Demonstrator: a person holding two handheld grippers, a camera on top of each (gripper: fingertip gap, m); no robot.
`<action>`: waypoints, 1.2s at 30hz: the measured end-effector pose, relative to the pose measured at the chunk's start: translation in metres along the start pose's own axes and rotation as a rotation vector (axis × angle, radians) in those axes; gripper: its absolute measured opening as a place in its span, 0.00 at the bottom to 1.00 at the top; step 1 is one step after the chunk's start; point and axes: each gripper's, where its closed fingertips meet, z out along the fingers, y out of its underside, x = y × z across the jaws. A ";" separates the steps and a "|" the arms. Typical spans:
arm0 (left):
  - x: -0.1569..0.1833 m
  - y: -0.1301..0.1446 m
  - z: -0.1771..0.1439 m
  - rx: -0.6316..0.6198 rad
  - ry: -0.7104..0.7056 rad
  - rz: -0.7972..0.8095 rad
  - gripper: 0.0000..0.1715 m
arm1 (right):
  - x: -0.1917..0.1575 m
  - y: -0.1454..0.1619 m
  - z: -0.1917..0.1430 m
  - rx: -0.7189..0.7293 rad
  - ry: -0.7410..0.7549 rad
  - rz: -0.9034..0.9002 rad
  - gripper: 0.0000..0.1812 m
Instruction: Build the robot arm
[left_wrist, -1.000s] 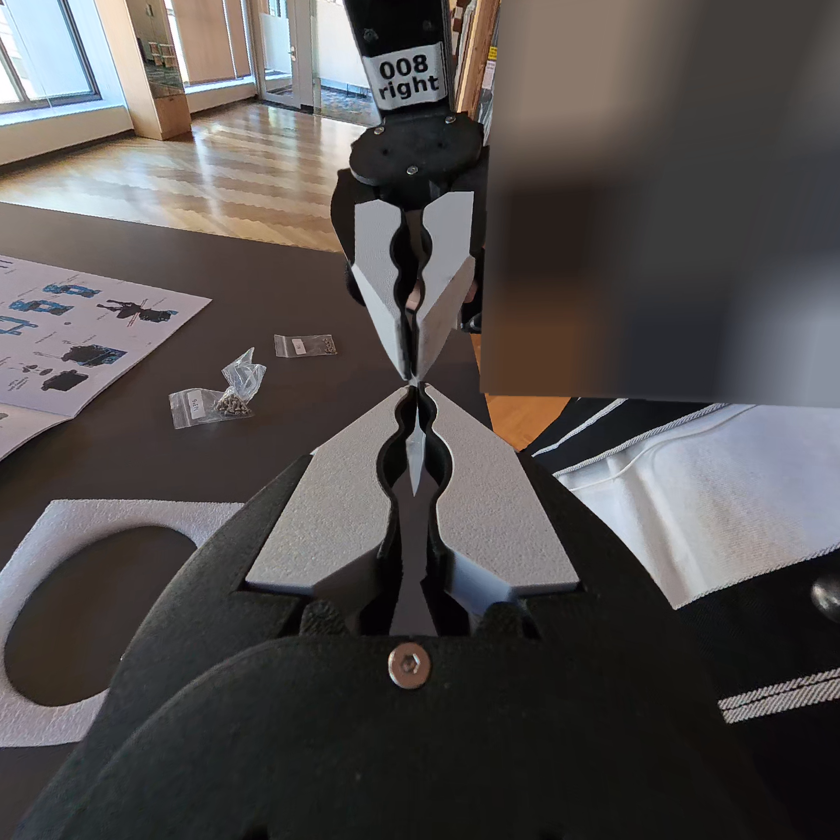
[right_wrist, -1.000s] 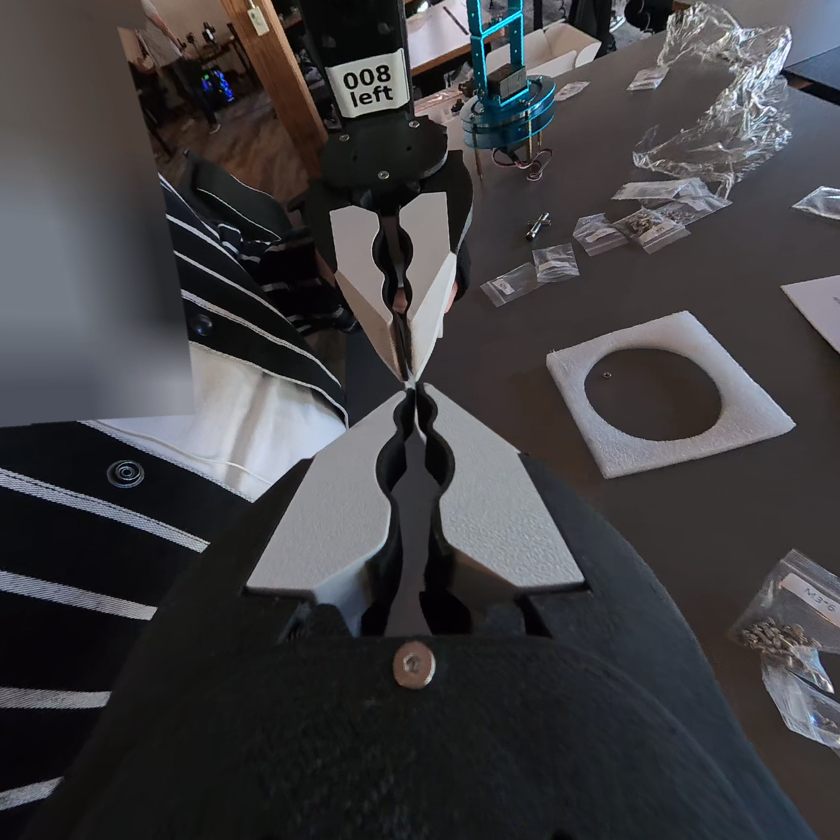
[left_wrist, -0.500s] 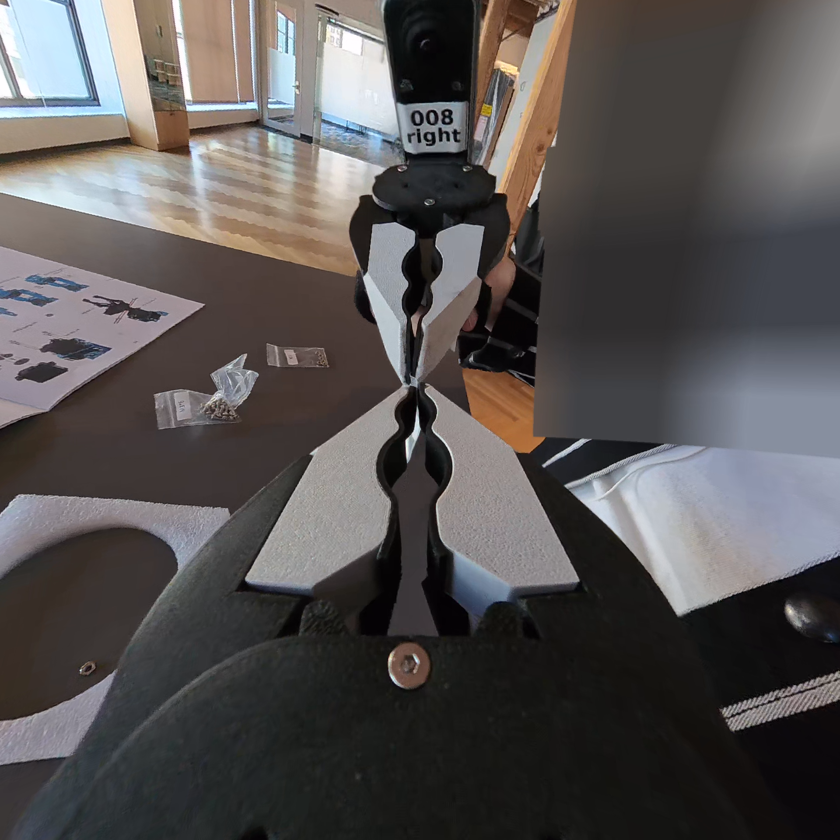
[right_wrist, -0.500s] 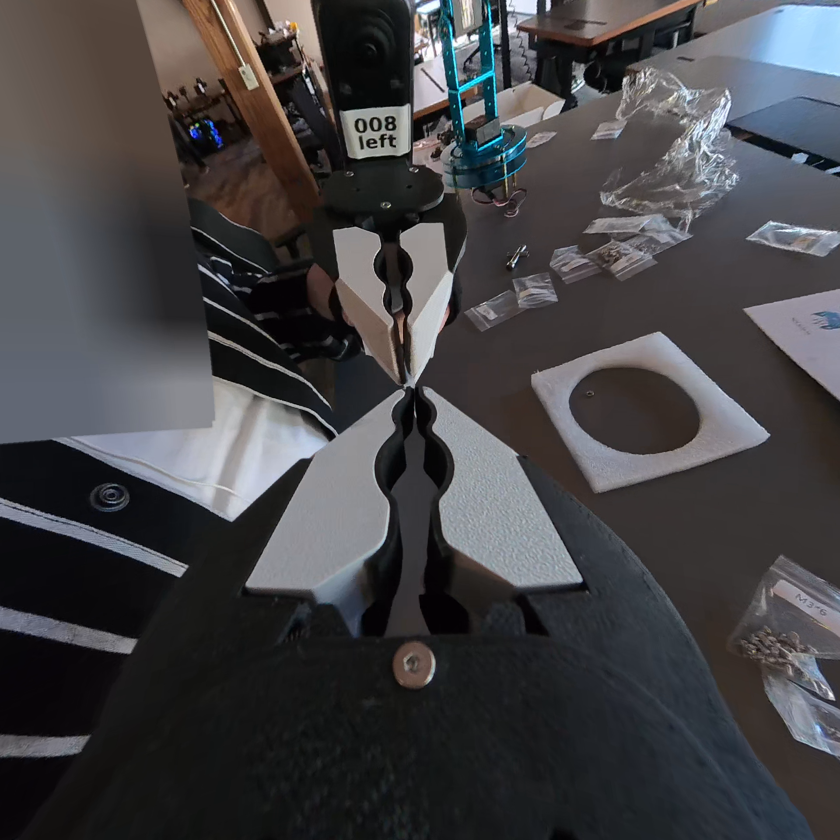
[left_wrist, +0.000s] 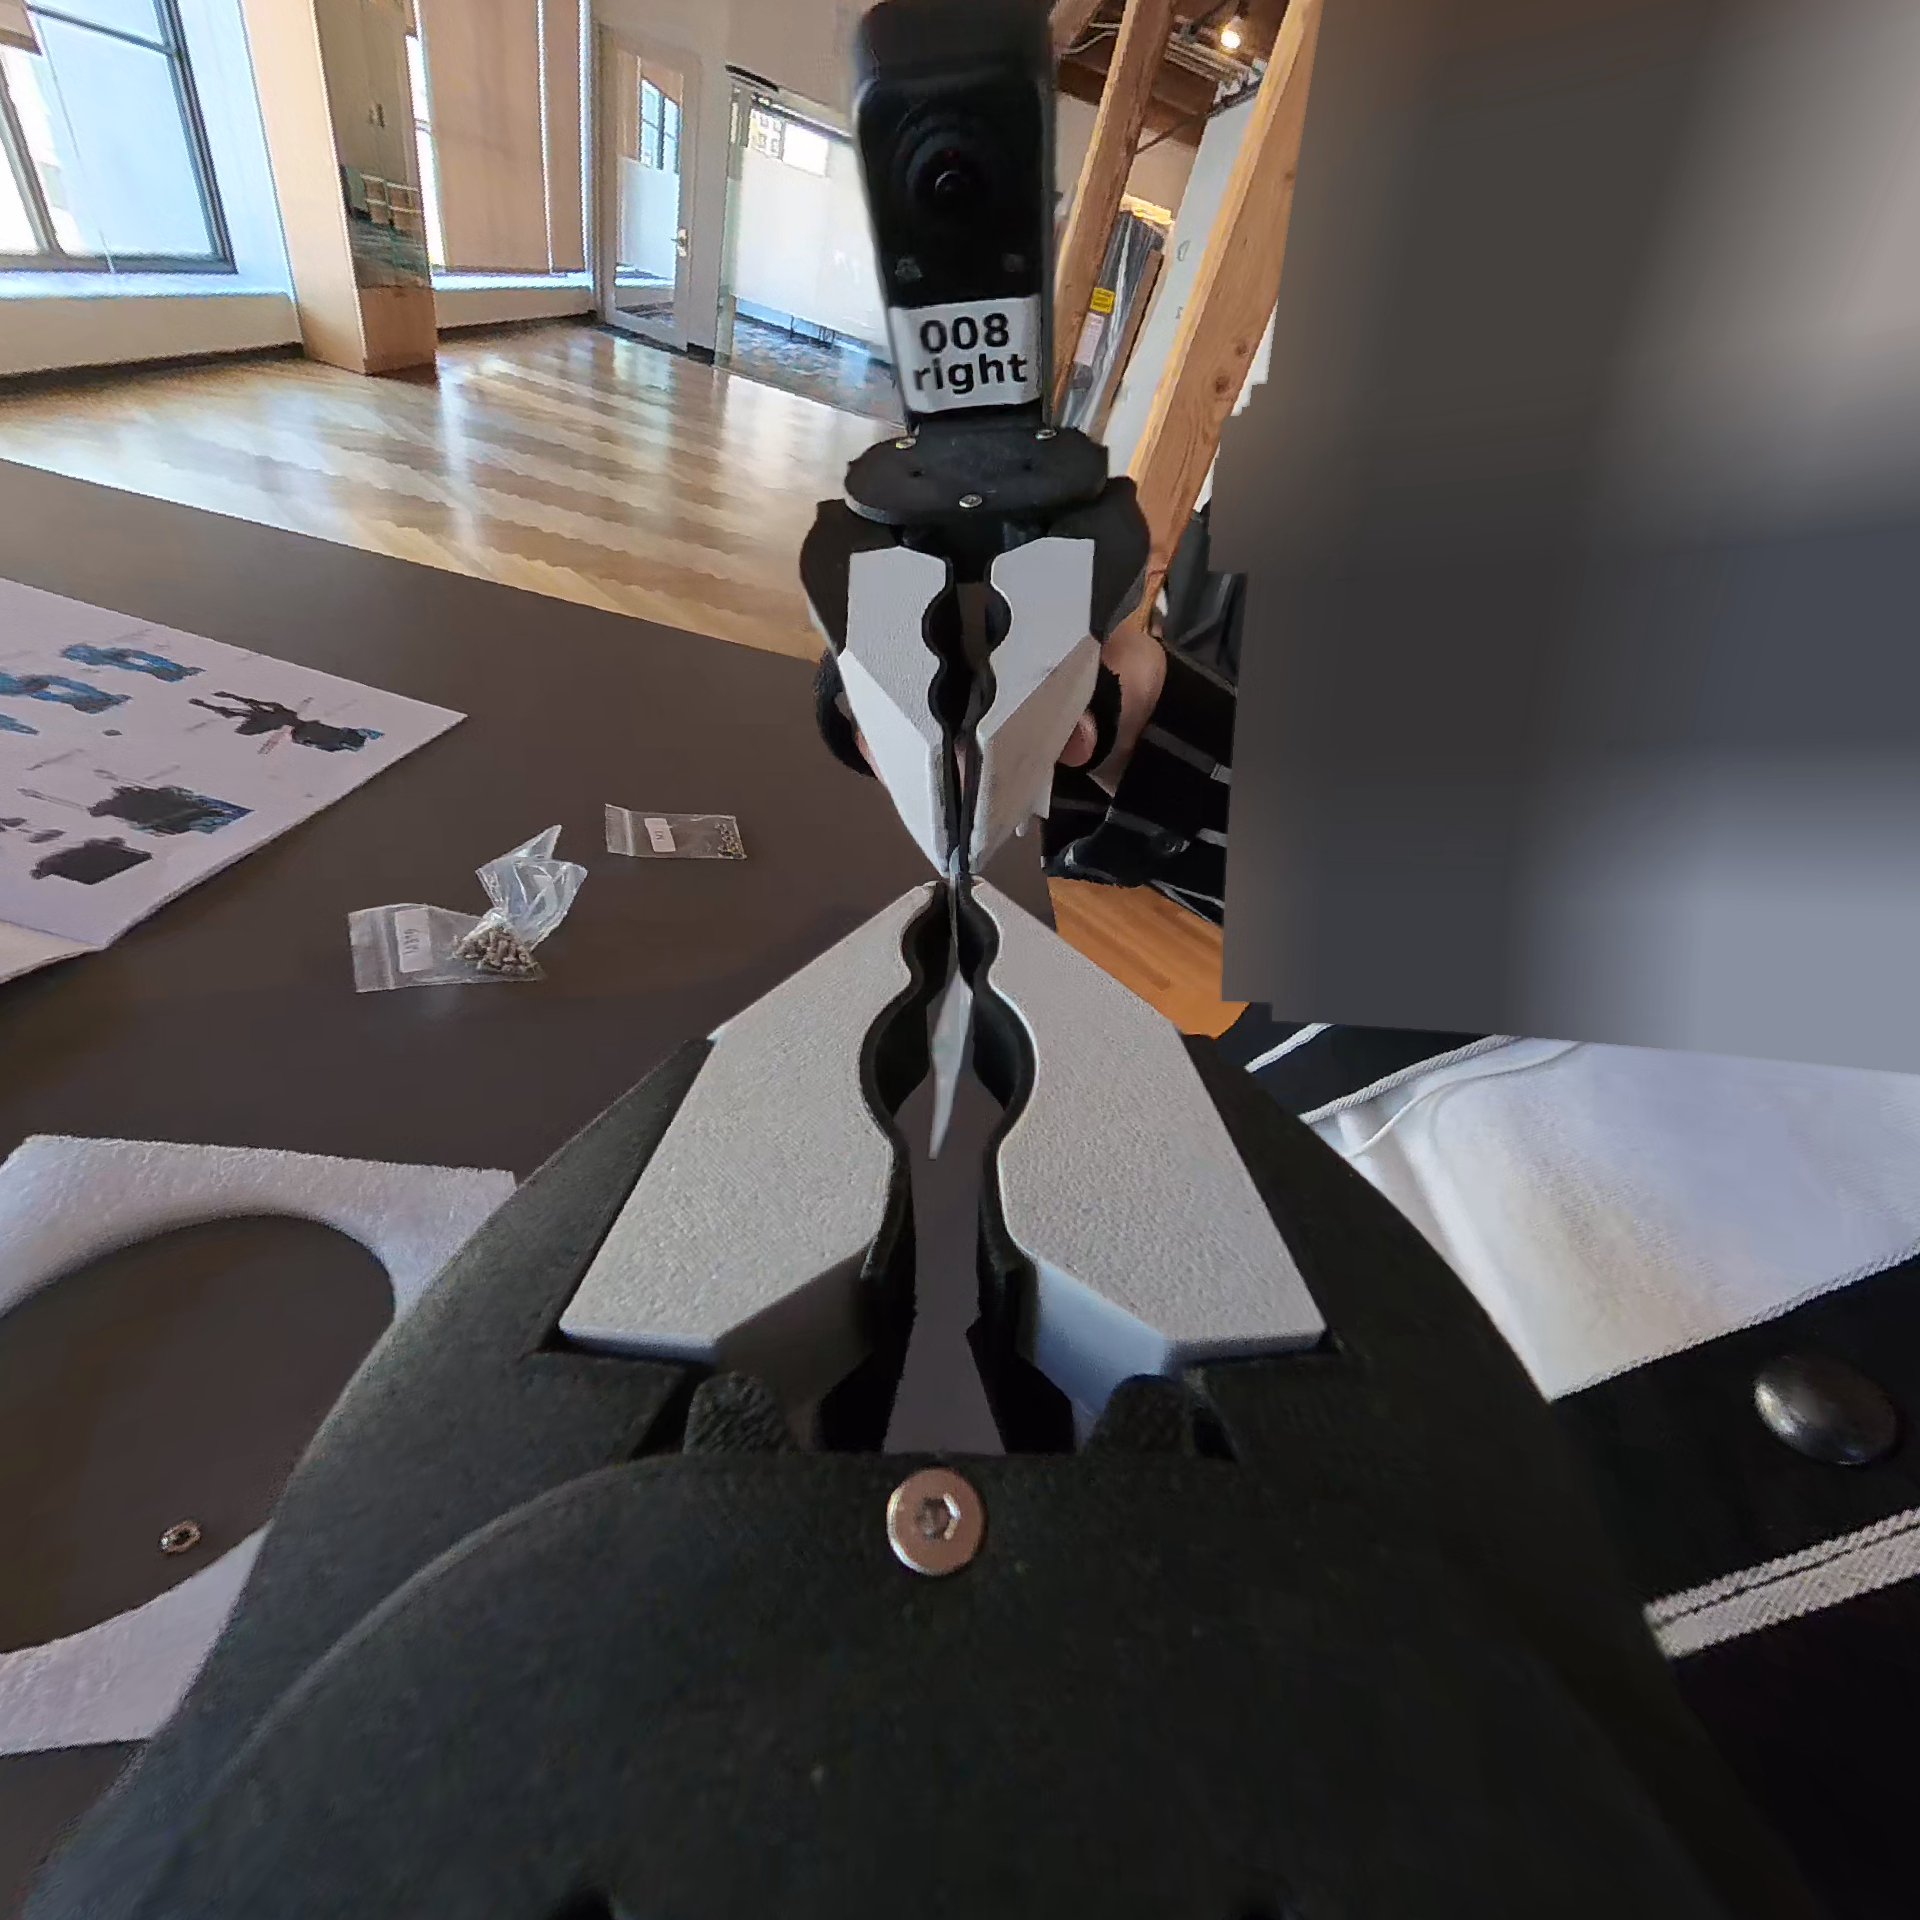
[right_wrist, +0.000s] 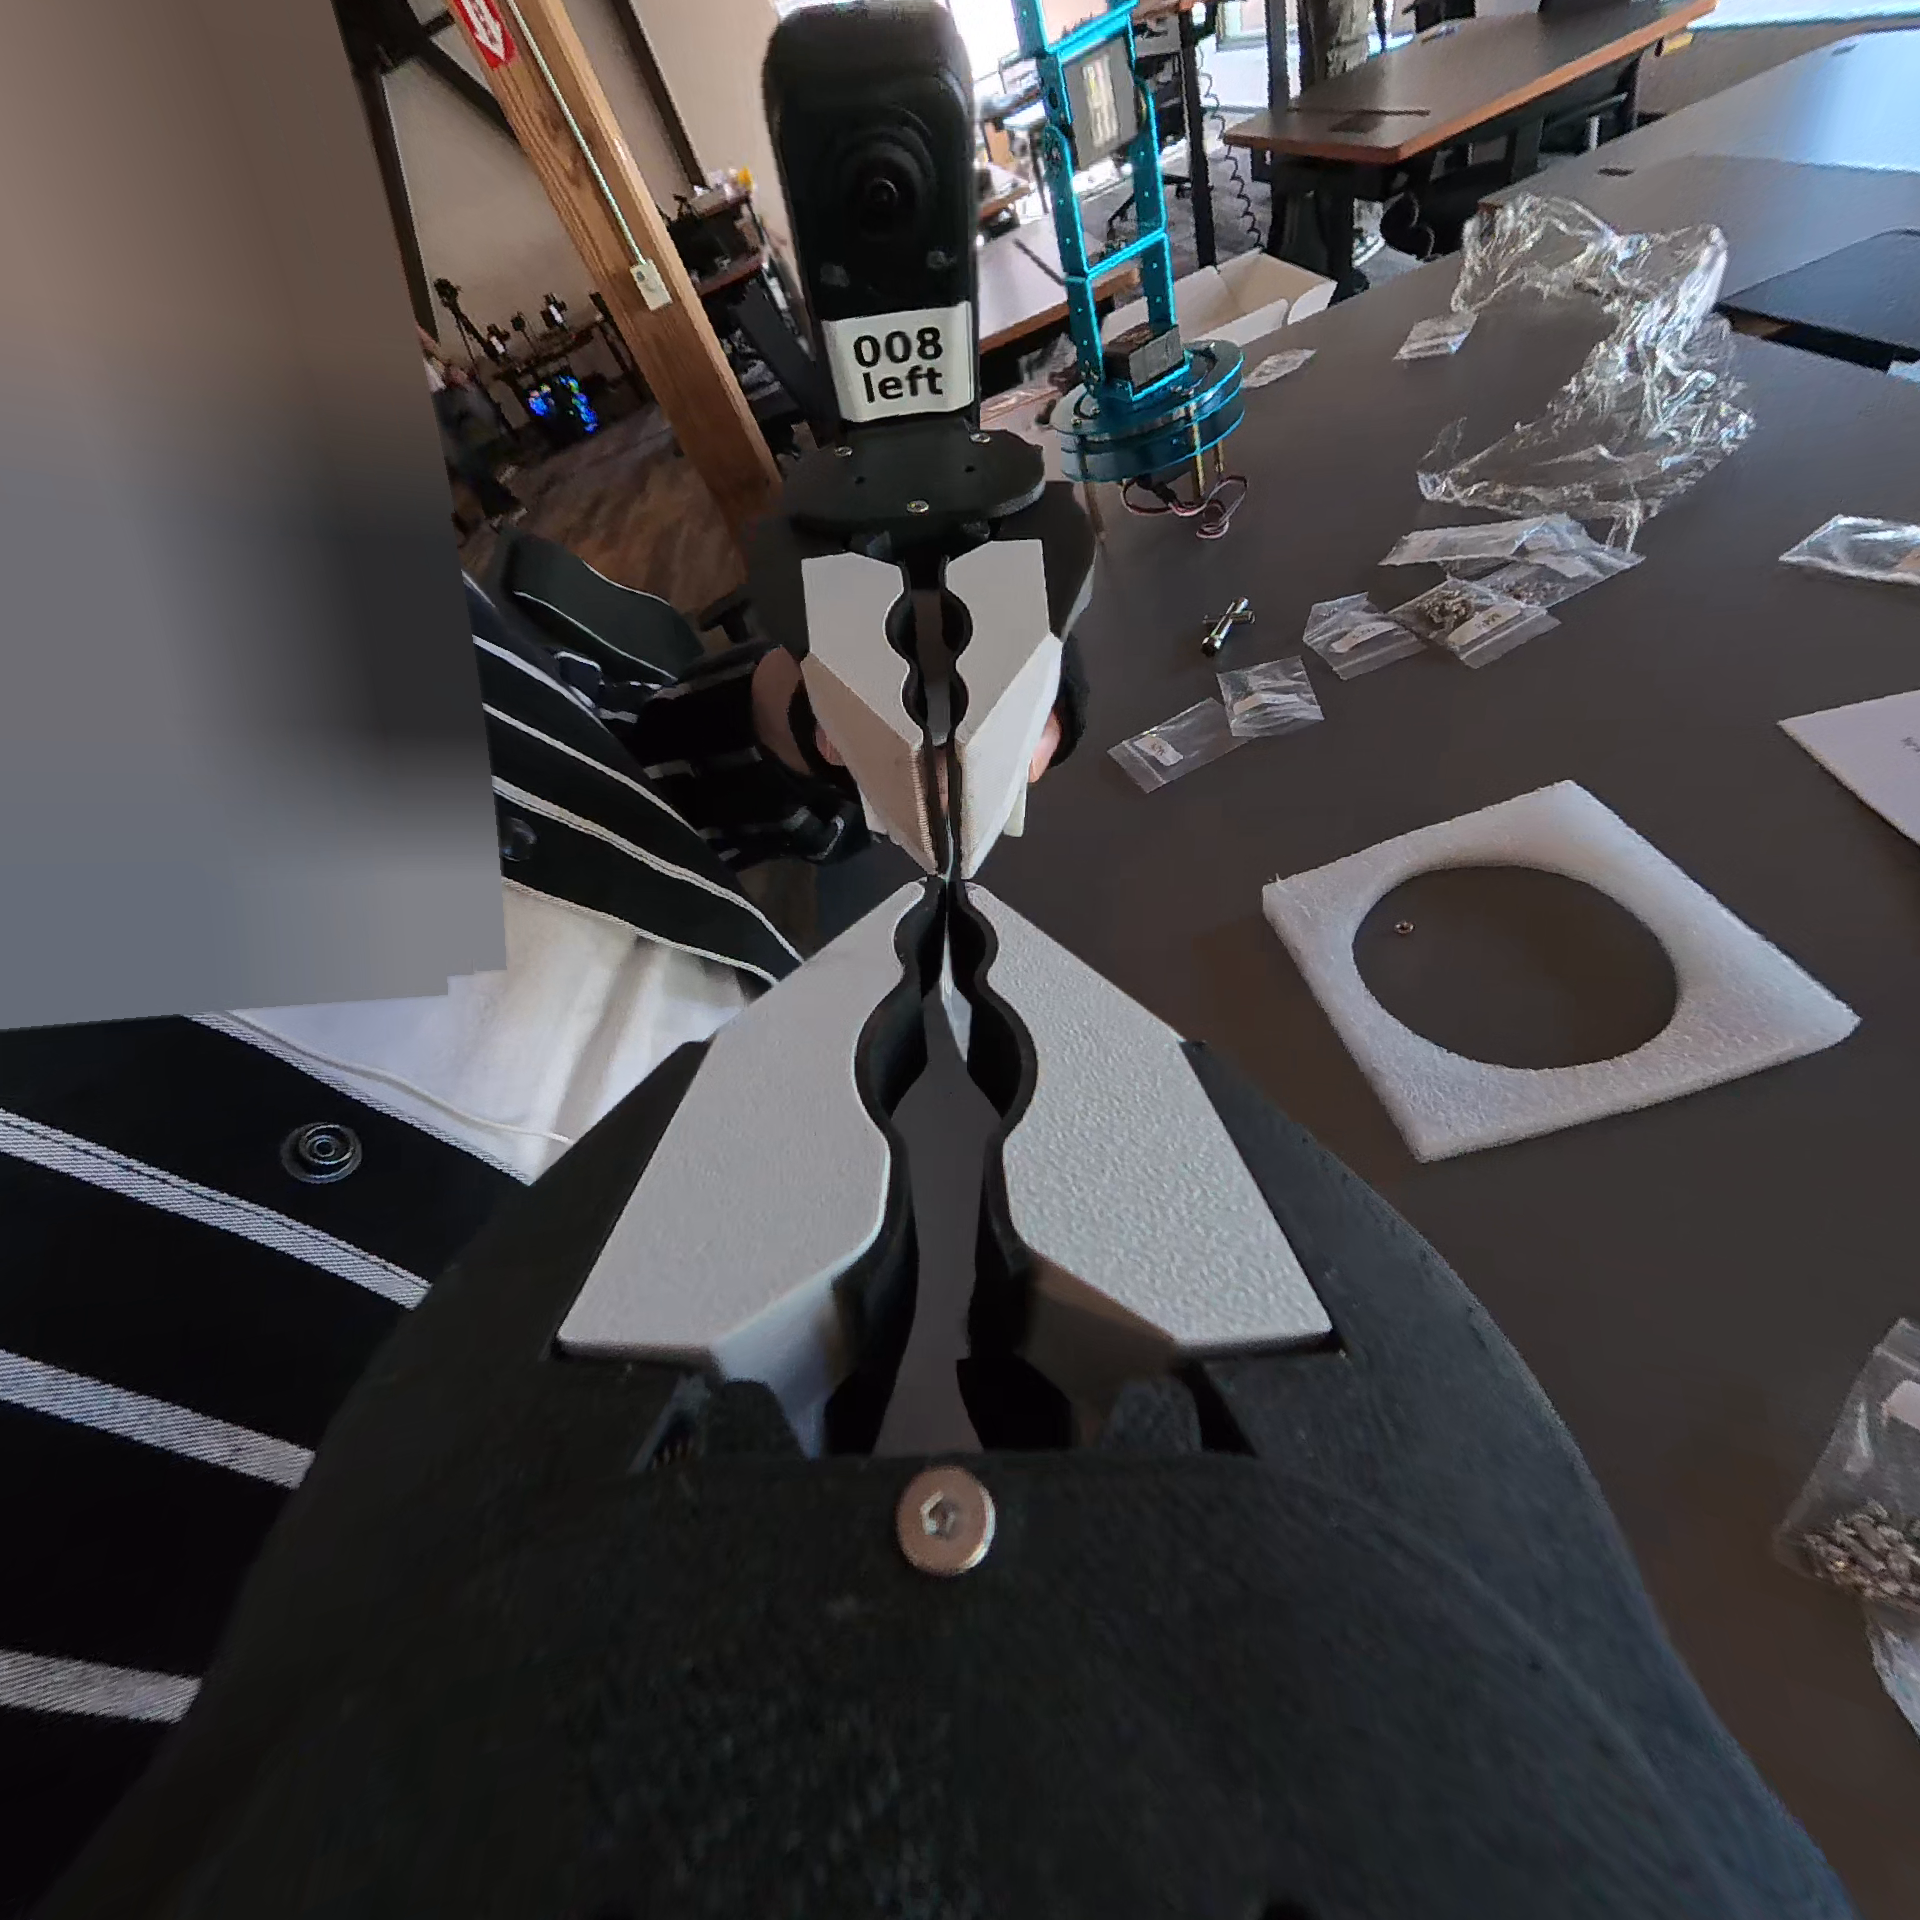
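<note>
The left gripper (left_wrist: 951, 891) and the right gripper (right_wrist: 948, 885) meet tip to tip above the edge of the dark surface (left_wrist: 644, 727), each with its fingers (left_wrist: 790, 1132) pressed together and nothing visible between them. Nearest below lies one white foam square (right_wrist: 1558, 977) with a round cut-out, light, soft and easily dented, best pinched at its outer rim, and one small metal nut (right_wrist: 1404, 927) lies inside the hole (tiny, hard, likely slippery). The left wrist view shows three little clear bags of screws (left_wrist: 447, 940), limp and crinkly, best taken by a corner, and one printed sheet (left_wrist: 156, 758).
</note>
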 end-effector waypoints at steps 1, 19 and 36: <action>-0.001 0.001 -0.001 -0.003 0.004 -0.015 0.02 | 0.000 -0.001 0.000 0.002 0.014 -0.022 0.00; 0.012 -0.012 -0.008 0.084 0.013 0.113 0.00 | -0.009 -0.031 -0.012 0.168 -0.079 0.039 0.06; 0.020 -0.010 -0.003 0.042 0.014 0.180 0.00 | -0.013 -0.026 -0.001 0.010 -0.043 0.005 0.05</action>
